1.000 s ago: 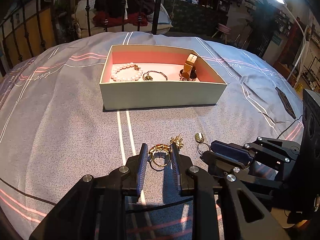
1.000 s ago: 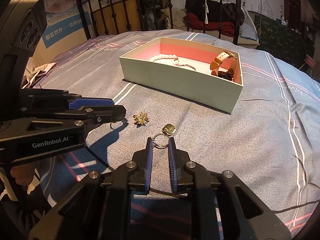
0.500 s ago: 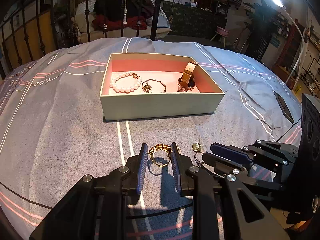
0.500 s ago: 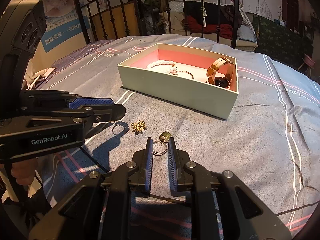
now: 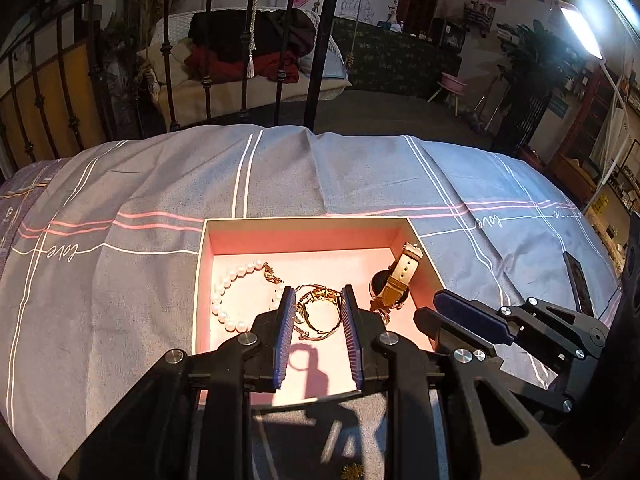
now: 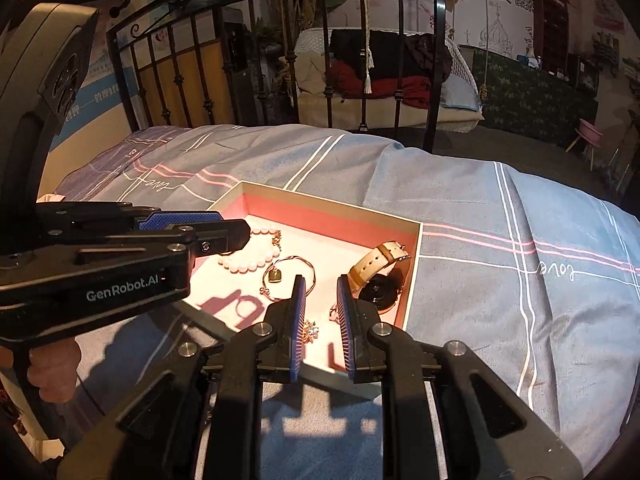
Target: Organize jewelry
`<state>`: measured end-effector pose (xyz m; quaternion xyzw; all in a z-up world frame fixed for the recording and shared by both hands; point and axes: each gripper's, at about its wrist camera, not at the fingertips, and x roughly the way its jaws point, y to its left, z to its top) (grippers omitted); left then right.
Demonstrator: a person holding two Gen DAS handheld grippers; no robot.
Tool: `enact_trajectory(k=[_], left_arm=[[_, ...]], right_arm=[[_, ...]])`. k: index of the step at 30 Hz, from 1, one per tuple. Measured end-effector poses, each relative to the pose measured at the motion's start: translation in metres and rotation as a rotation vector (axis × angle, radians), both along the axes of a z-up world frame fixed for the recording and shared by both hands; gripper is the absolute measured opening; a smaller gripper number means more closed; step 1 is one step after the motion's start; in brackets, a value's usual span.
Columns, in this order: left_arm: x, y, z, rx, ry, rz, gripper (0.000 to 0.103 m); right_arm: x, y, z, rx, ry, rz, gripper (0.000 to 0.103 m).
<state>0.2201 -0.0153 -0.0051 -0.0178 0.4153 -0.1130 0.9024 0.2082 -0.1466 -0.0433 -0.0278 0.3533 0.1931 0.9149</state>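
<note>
Left gripper [image 5: 316,303] jaws pinched the gold ring [image 5: 320,312] over the pink box [image 5: 304,236]; right gripper [image 6: 320,294], at 3 o'clock, jaws narrowly parted, contents unclear.

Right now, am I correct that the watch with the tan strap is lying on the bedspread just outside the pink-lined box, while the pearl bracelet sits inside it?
Not quite: the watch lies inside the pink-lined box, at its right end, as the left wrist view shows. The pearl bracelet does sit inside, towards the left.

A grey striped bedspread [image 5: 360,172] carries the pink-lined box [image 5: 304,222] and a gold flower charm [image 5: 353,471].
</note>
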Motion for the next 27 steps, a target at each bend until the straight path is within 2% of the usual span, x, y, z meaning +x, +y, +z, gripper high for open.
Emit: enact_trajectory(k=[10, 24, 26, 27], left_arm=[[0.017, 0.003, -0.017, 0.024, 0.042, 0.024, 0.023], [0.017, 0.001, -0.018, 0.065, 0.040, 0.032, 0.023], [0.016, 0.002, -0.017, 0.066, 0.042, 0.038, 0.027], [0.015, 0.002, -0.016, 0.064, 0.041, 0.047, 0.041]], right_arm=[[0.014, 0.001, -0.013, -0.010, 0.024, -0.001, 0.017], [0.012, 0.004, -0.019, -0.031, 0.039, 0.006, 0.017], [0.011, 0.004, -0.020, -0.034, 0.045, 0.008, 0.020], [0.011, 0.005, -0.020, -0.035, 0.048, 0.009, 0.026]])
